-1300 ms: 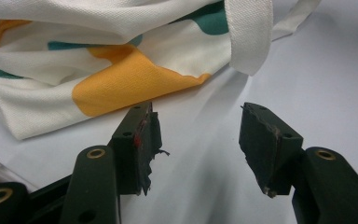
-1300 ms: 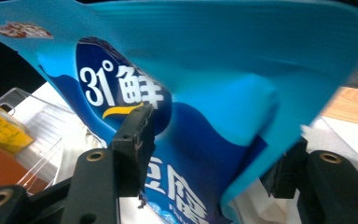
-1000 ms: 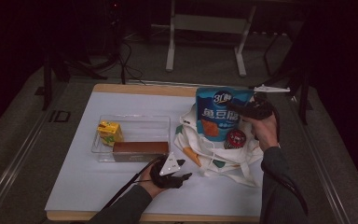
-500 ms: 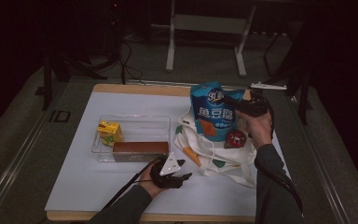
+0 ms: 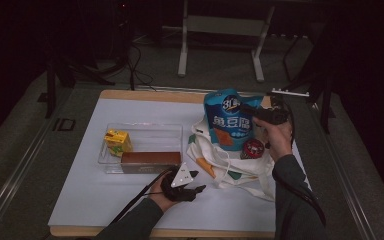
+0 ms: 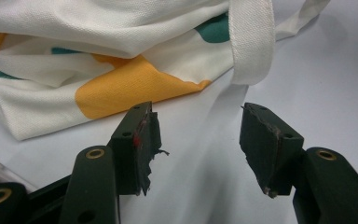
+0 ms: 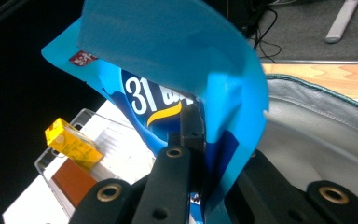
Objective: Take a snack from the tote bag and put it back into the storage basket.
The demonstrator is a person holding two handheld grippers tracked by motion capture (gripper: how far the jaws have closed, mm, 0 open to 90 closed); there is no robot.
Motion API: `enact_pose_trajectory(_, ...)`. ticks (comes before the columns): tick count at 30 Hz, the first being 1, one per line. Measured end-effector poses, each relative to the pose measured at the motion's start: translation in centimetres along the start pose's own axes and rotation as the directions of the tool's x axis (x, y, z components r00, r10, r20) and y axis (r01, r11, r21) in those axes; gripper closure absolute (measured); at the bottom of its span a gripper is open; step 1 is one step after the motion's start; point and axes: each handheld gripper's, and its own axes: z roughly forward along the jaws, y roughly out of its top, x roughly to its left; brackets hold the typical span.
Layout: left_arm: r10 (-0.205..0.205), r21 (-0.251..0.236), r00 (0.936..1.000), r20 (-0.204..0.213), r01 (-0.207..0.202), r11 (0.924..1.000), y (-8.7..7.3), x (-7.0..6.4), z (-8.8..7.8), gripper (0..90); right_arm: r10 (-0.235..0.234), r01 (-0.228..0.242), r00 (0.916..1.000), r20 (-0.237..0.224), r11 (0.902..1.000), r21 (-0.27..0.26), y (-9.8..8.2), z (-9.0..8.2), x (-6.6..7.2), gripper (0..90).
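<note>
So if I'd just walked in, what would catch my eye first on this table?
Probably the bright blue snack bag, standing upright in the white tote bag at the table's right side, pinched at its top edge by the right gripper. Next, the clear tray to its left, with a yellow carton and a brown box in it. The left gripper rests open near the tote's front corner.

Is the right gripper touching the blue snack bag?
Touching. In the right gripper view, the right gripper has its jaws closed on the blue snack bag.
</note>
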Motion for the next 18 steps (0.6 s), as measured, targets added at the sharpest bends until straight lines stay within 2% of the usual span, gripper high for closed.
enact_pose_trajectory(7,-0.006,-0.002,1.0,0.001,0.006,1.0,0.0,0.0,0.0,44.6,0.031,-0.031,0.9994,-0.017,0.9995,-0.002,0.5,-0.1,0.4,89.4)
enact_pose_trajectory(18,-0.013,-0.01,0.9999,0.005,0.013,0.9999,-0.1,0.1,-0.1,44.2,0.045,-0.045,0.9989,-0.009,0.999,-0.006,1.5,-0.7,1.8,89.4)
